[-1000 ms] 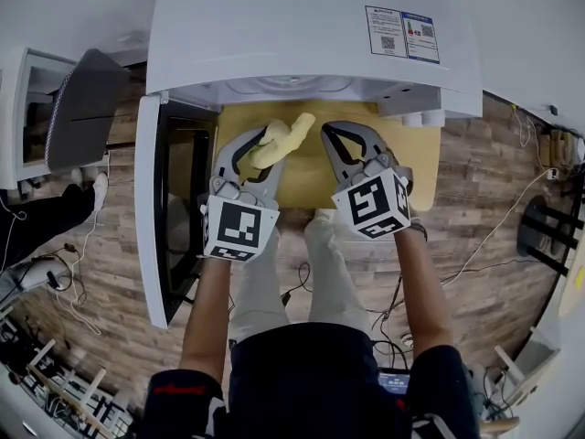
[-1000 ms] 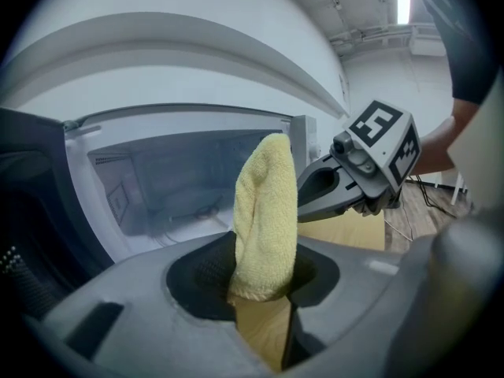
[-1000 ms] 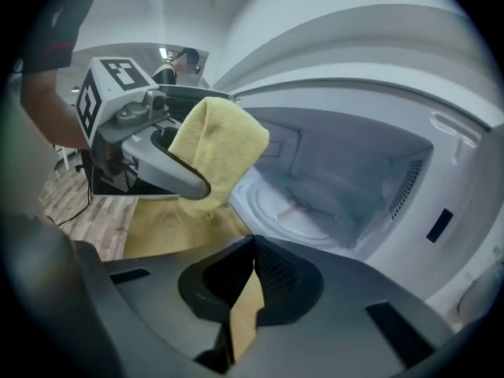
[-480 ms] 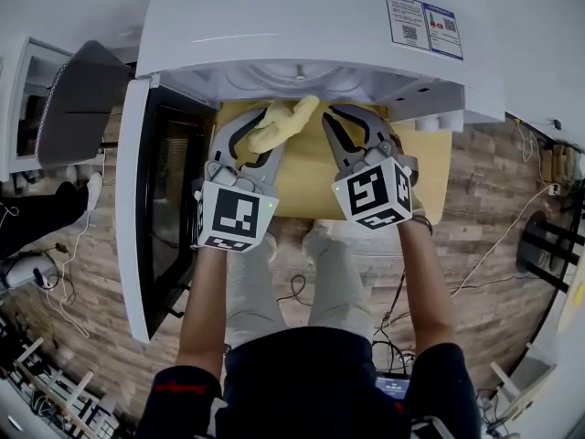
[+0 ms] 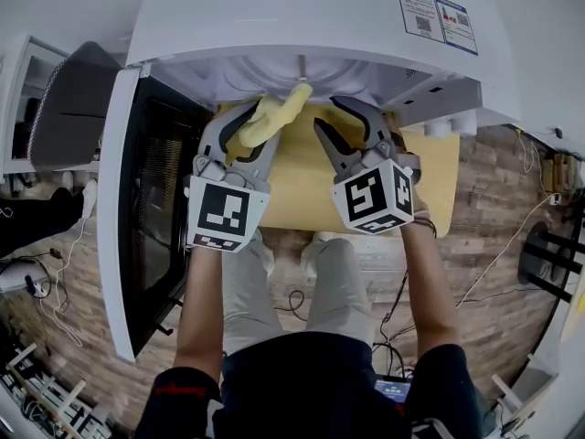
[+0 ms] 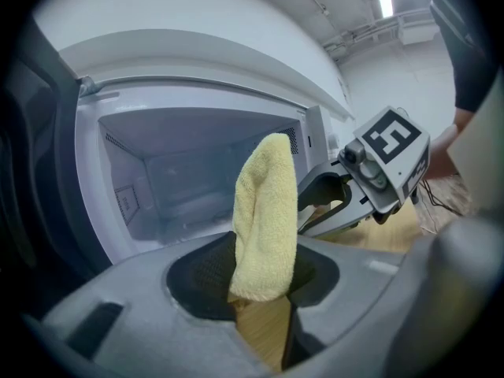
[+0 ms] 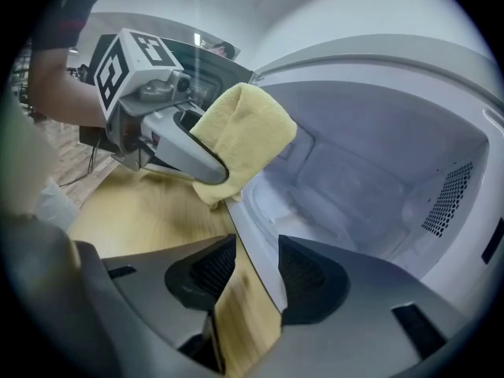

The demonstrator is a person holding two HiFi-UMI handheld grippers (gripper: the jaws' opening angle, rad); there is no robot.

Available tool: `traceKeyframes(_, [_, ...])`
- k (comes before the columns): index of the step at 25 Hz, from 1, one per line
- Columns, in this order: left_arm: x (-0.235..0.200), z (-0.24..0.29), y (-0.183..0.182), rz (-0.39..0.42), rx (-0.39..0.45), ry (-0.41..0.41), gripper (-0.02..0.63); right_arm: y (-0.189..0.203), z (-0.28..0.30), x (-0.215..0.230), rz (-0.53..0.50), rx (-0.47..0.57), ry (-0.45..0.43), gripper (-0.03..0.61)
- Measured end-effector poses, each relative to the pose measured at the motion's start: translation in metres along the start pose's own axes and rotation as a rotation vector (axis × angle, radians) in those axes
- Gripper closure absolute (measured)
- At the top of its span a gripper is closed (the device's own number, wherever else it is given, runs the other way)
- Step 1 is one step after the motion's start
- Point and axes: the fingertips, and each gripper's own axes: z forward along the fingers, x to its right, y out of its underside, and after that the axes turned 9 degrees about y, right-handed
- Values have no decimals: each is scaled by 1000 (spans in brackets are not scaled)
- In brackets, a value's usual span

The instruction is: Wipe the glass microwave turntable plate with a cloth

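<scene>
Left tongs [image 6: 264,290] are pinching the fluffy yellow cloth [image 6: 265,211], which sticks up past the tips. Right tongs [image 7: 250,270] have just been opening, jaws spread, gripping nothing. The round clear glass turntable plate [image 7: 323,207] lies just ahead of them, inside the white microwave [image 5: 302,16].

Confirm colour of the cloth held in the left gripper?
Pale yellow cloth, plain with no pattern; it shows best in the left gripper view.

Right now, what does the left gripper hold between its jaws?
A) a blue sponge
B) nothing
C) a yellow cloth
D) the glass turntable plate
C: in the left gripper view, the left gripper is shut on the yellow cloth, which stands upright in front of the open microwave.
</scene>
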Motion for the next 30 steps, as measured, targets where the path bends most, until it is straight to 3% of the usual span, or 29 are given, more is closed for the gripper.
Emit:
traceKeyframes(5, [-4,5,-3,34,21,-16,485,0,7,-3,-38,27,11,349])
traceKeyframes(9, [-4,9,-6,73,34,-14,485,-2,12,-3,-48,54,29,316])
traceKeyframes(21, [-26,11,-35,129,104,-56,483,8,26,-6,-122,47,70,304])
traceKeyframes(30, [-36,33,-41,175,48,-15,483,8,28,-7,-143,47,102,302])
